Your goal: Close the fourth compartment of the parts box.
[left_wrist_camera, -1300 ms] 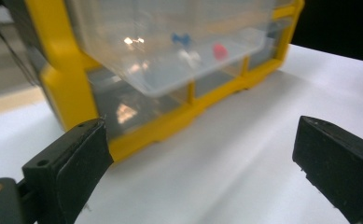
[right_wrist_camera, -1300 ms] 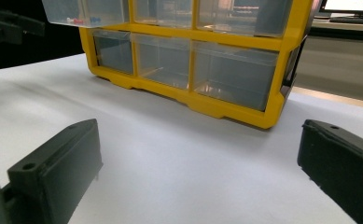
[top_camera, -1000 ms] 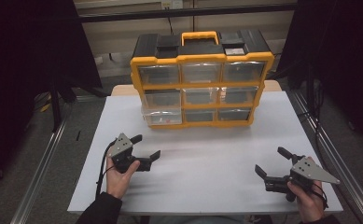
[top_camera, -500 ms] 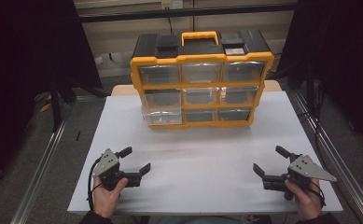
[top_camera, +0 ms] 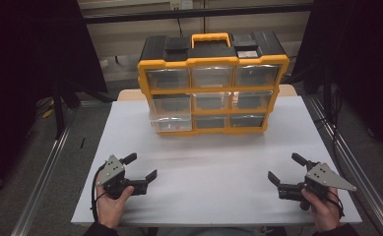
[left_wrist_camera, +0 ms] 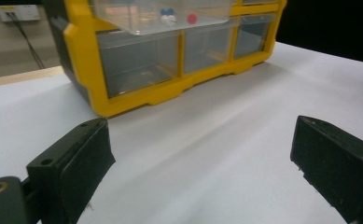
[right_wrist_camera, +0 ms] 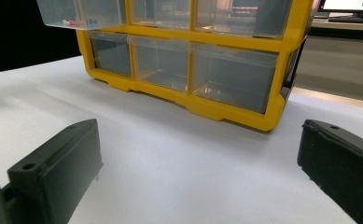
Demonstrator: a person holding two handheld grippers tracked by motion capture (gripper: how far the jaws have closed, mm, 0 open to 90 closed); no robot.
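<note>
High view. The left gripper [top_camera: 141, 167] lies low over the near-left part of the white table [top_camera: 218, 162], held from below by the left hand [top_camera: 111, 202]; its jaws stand wide apart with nothing between them and point toward the table's middle. The right gripper [top_camera: 284, 169] is held by the right hand [top_camera: 322, 209] near the near-right corner, its jaws likewise spread wide and empty, angled toward the far left. A grey three-cornered plate tops each gripper. The two grippers are well apart. The yellow drawer cabinet [top_camera: 212, 83] stands upright at the far middle of the table, well apart from both grippers, with a yellow handle and black lid on top and three rows of clear drawers. The pulled-out drawer [top_camera: 172, 123], at the left of the lower rows, juts forward. Metal rails run along both sides of the table; the surroundings are dark.

Left gripper view. Both black jaws rise wide apart over bare white tabletop. The cabinet [left_wrist_camera: 170, 56] stands ahead, and the pulled-out drawer [left_wrist_camera: 163, 16] overhangs its front, holding small red, white and blue pieces.

Right gripper view. The jaws are again wide and empty. The cabinet [right_wrist_camera: 193, 60] stands ahead on the table, the pulled-out drawer [right_wrist_camera: 81, 14] at upper left.
</note>
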